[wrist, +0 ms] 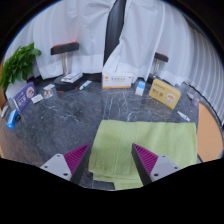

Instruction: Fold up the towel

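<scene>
- Two purple-padded fingers of the gripper (112,160) stand wide apart, holding nothing.
- Light green towel (140,150) lies flat on the dark marble table (60,125), its near edge between them.
- Potted plant (20,65) well beyond.

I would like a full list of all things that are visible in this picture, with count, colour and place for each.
Light green cloth towel: one, lying flat on the table, its near edge between the fingers.
Dark marbled stone table: one, black-grey, under everything.
Leafy potted plant: one, green, at the far left of the table.
Yellow-orange box: one, beyond the towel, to the right.
White flat box: one, at the far middle of the table.
Small blue-white cards: a few, near the plant; details too small.
Gripper: one, magenta pads, fingers open around the towel's near edge.
</scene>
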{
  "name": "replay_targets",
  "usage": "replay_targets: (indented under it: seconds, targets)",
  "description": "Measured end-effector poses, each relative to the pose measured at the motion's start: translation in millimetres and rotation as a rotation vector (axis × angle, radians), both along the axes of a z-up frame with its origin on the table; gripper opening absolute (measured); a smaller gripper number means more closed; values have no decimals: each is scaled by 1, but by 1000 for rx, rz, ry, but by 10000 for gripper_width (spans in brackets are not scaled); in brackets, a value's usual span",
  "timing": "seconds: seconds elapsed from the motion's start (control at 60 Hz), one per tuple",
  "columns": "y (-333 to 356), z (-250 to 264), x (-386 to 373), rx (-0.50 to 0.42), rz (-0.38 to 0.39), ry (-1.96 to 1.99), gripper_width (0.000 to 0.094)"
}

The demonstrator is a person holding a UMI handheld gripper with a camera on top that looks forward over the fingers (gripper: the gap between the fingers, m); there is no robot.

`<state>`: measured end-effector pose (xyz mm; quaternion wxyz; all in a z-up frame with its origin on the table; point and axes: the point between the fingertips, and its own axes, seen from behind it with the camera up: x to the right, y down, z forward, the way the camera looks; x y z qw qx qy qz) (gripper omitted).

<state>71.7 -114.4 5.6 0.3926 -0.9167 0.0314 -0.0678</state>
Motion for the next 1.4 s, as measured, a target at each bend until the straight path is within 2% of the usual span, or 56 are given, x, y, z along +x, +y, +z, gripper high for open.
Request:
replay_targets:
  seconds: [0.033,0.083,0.1,0.183,0.217,0.267,0.4,0.45,0.583,0.683,0.783,0.867,0.967,0.983,1.017,1.05,1.083,1.1,1.133,1.167,1.25,1.4]
  targets:
    - [0,-10,-2,-22,-2,7,825]
    - [-2,-24,1,-52,2,-6,711]
    - [1,-21,2,-35,15,-20,678]
    - [1,-23,11,-32,50,-98,224]
    - [3,-21,17,-28,46,-120,96]
    - [3,-21,15,-30,48,-98,48]
    - [3,-11,10,-46,53,-68,38]
    - [3,3,-5,-35,77,-30,37]
    - [2,86,-61,64,130,235,36]
    - [6,142,-62,148,133,377,37]
    - [6,151,-24,169,114,395,36]
    - [5,121,16,130,85,359,48]
    - [1,83,64,75,54,330,170]
    - [-1,77,74,72,53,322,204]
    - [-3,68,92,60,41,293,343]
    - [-5,62,113,52,30,250,439]
    - [-7,59,136,49,15,200,625]
    - [-8,58,148,47,10,178,637]
    - [-12,57,166,40,-3,138,729]
    - [-15,58,180,35,-13,107,783]
    - [-25,70,203,35,-13,70,852]
    - [-46,106,195,59,24,50,851]
